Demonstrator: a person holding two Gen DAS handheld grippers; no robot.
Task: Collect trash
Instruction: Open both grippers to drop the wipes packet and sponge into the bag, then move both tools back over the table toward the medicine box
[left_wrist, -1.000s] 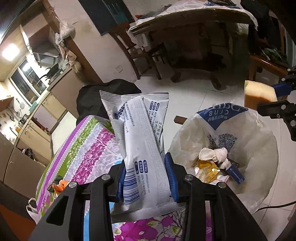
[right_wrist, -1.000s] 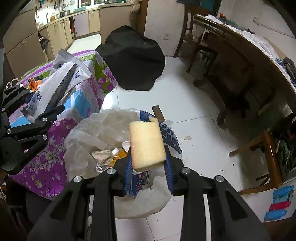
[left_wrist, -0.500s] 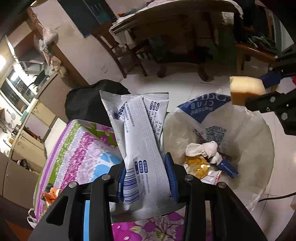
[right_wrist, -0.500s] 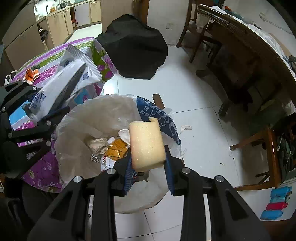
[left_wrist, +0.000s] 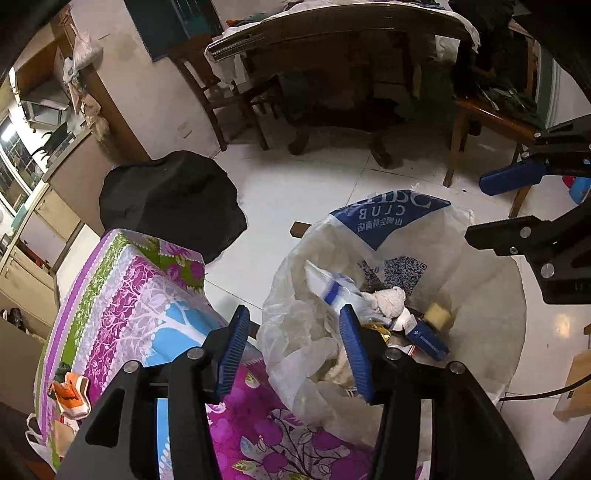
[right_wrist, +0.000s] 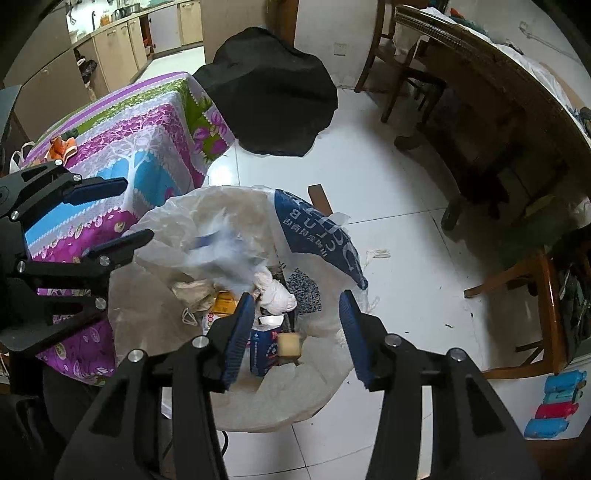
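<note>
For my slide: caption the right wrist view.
Right gripper open over the trash bag; yellow sponge dropped inside.

White wrapper (left_wrist: 334, 286), yellow sponge (left_wrist: 437, 316) inside bag (left_wrist: 480, 317)

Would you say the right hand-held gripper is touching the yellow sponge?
Apart: the right wrist view shows the right hand-held gripper, jaws open, with the yellow sponge lying down in the trash bag.

A translucent white trash bag (right_wrist: 155, 317) with a navy panel of white lettering holds a pale yellow sponge (right_wrist: 289, 344), a blue-and-white carton (right_wrist: 264, 347) and white-and-blue wrappers (right_wrist: 225, 254). Beside the bag, a tablecloth (right_wrist: 147, 136) shows magenta, green and sky-blue floral print.
</note>
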